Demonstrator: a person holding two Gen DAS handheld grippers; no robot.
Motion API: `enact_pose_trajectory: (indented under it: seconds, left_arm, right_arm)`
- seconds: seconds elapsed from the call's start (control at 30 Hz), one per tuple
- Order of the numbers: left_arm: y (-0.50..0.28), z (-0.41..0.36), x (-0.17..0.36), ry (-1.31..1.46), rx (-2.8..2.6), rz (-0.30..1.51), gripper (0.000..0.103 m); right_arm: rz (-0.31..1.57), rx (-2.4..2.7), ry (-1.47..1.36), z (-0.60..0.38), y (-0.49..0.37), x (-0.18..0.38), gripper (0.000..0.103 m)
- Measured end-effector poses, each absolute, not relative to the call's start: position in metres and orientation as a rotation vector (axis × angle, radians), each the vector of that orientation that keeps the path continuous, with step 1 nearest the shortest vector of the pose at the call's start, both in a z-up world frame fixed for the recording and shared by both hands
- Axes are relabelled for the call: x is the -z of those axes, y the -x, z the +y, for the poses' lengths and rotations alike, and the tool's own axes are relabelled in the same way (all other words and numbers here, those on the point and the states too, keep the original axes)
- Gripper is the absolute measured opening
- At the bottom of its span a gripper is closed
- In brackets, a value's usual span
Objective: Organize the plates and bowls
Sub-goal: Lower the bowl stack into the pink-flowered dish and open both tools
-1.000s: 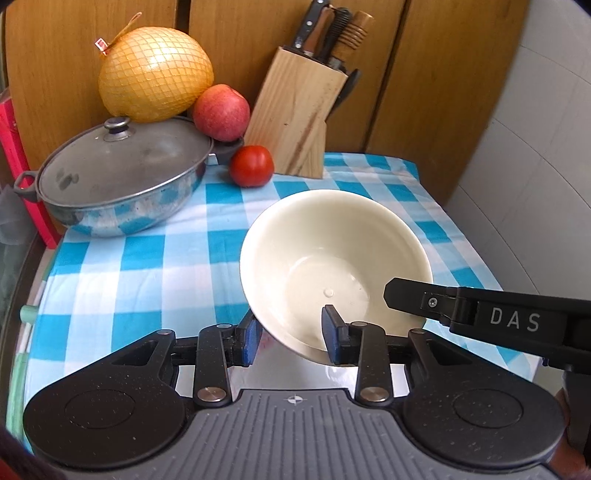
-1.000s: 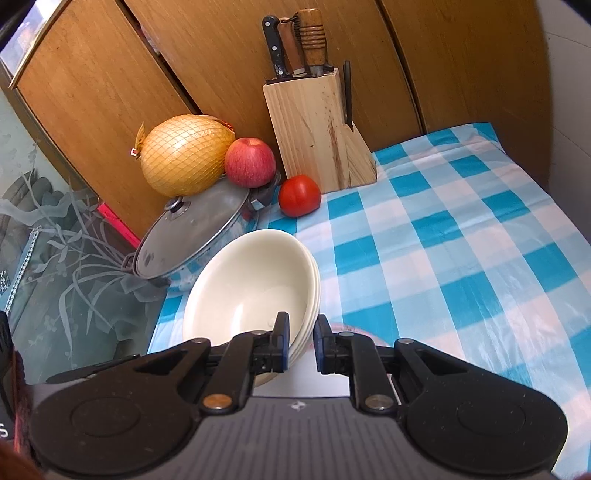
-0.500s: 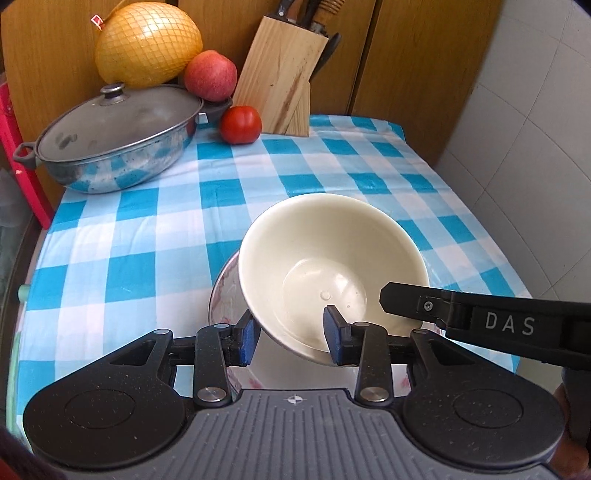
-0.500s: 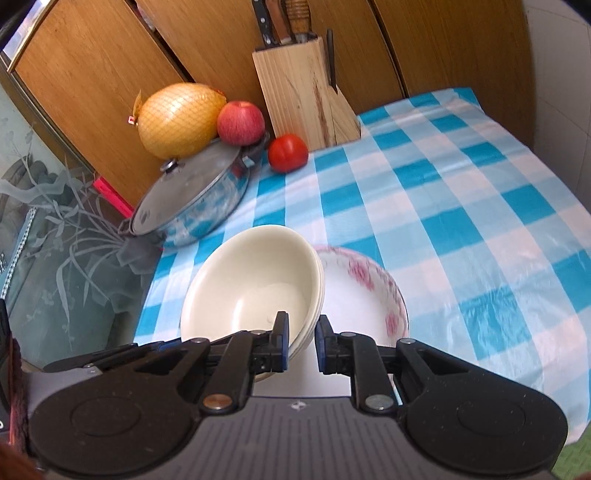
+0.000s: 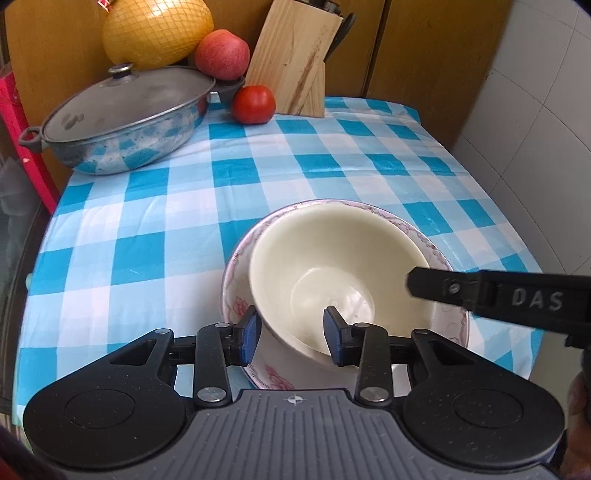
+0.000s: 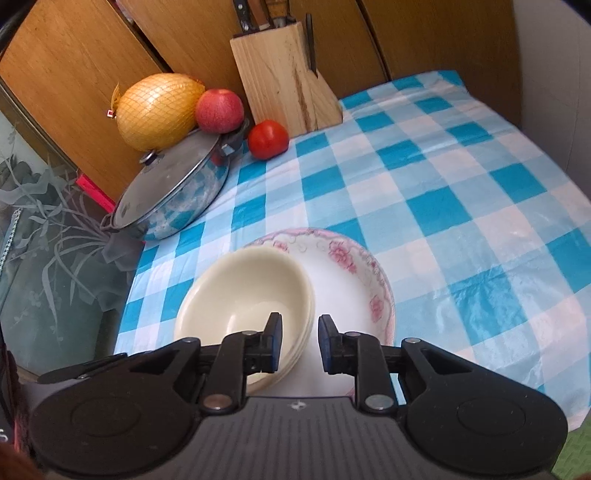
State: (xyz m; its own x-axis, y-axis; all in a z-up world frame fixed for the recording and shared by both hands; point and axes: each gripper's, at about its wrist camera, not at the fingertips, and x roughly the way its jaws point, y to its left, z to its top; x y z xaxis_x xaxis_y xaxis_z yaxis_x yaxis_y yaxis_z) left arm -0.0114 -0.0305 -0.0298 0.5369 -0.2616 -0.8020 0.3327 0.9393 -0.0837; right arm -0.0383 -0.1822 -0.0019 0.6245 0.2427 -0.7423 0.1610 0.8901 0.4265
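Observation:
A stack of cream bowls sits tilted inside a white plate with pink flowers on the checked cloth. My left gripper is open, its fingers either side of the bowls' near rim, not pressing it. My right gripper is open too, its fingers apart astride the bowls' right rim; one of its fingers shows in the left wrist view.
A lidded steel pot stands at the back left, with a netted pomelo, an apple, a tomato and a wooden knife block behind. Wooden cupboards back the table; a tiled wall is right.
The bowls have come down from the air into the flowered plate. Both grippers have widened and let go of the bowls' rim.

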Motion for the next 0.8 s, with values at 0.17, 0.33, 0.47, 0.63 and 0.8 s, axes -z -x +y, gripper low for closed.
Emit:
enact_pose_trajectory:
  seconds: [0.17, 0.33, 0.47, 0.63, 0.8]
  left_arm:
    - [0.011, -0.021, 0.020, -0.057, 0.328, 0.900, 0.054]
    - [0.018, -0.014, 0.012, -0.040, 0.291, 0.852, 0.062]
    - [0.029, -0.006, 0.010, -0.024, 0.264, 0.829, 0.068]
    - [0.055, 0.006, 0.009, -0.040, 0.211, 0.768, 0.077]
    - [0.070, 0.008, 0.011, -0.060, 0.208, 0.744, 0.084]
  right_arm:
    - [0.867, -0.015, -0.452, -0.187, 0.042, -0.006, 0.025]
    - [0.814, -0.011, -0.391, -0.176, 0.052, -0.016, 0.025]
    - [0.750, 0.010, -0.287, -0.157, 0.067, -0.025, 0.030]
    - [0.712, -0.009, -0.258, -0.144, 0.092, -0.027, 0.034]
    - [0.697, 0.008, -0.203, -0.132, 0.109, -0.020, 0.038]
